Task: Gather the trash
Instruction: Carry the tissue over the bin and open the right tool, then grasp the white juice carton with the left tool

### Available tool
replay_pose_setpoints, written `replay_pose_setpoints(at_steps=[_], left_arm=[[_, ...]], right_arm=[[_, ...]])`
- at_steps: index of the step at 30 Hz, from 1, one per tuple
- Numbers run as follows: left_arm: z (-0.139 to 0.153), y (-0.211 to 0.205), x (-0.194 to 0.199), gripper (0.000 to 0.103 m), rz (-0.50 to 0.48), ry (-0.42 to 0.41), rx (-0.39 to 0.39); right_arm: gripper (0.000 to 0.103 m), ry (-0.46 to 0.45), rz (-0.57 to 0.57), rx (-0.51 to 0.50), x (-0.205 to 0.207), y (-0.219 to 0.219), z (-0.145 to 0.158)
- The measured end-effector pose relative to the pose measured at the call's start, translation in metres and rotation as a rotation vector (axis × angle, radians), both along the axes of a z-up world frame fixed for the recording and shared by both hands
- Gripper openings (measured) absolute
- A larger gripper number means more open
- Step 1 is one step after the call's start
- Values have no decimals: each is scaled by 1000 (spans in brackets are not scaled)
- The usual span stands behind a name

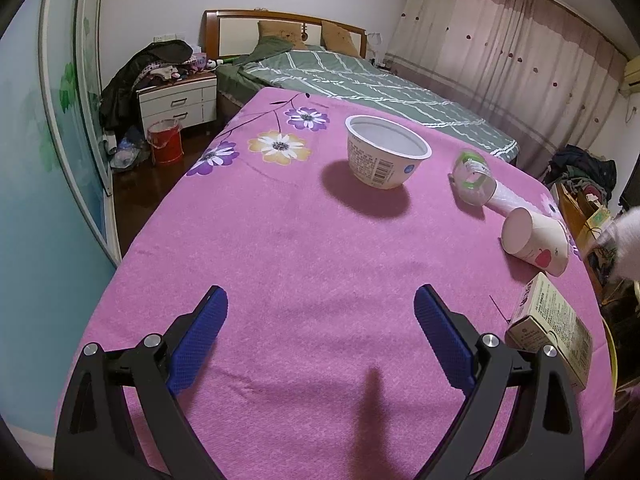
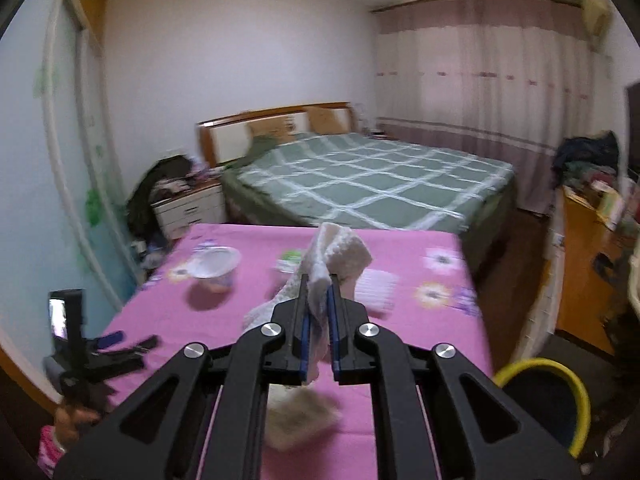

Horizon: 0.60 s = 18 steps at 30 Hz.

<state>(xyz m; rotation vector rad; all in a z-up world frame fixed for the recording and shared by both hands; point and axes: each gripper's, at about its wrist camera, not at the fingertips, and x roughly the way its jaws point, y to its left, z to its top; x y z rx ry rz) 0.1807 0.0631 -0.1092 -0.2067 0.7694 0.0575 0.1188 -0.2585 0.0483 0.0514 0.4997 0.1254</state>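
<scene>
My right claw (image 2: 319, 300) grips a crumpled white tissue (image 2: 340, 256) at frame centre, left claw (image 1: 320, 320) wide and empty; bowl (image 1: 386, 152), bottle (image 1: 474, 178), cup (image 1: 536, 240), carton (image 1: 554, 332) remain on tabletop (image 1: 280, 240).

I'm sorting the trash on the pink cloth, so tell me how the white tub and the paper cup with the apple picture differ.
The white tub stands upright, mouth up; the paper cup lies on its side, its base toward the left wrist camera. The tub is wide and squat with a barcode label; the cup is narrower and tapered, with a red apple print. Both look empty, rest on the pink cloth, and neither claw touches them.
</scene>
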Motion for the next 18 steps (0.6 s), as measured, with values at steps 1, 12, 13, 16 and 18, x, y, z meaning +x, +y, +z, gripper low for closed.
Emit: replay_pose_setpoints(at_steps=[1, 12, 13, 16, 18], left_arm=[[0, -1, 0, 93, 0, 1, 2], [0, -10, 1, 93, 6, 12, 55], [0, -12, 1, 93, 7, 14, 63], [0, -13, 1, 94, 8, 19, 69], [-1, -13, 1, 94, 10, 22, 74]], right_arm=[[8, 8, -47, -5, -5, -18, -3], [8, 168, -476, -33, -31, -168, -66], [8, 183, -489, -30, -29, -175, -73], [12, 249, -530, -37, -25, -192, -97], [27, 281, -556, -34, -22, -200, -109]])
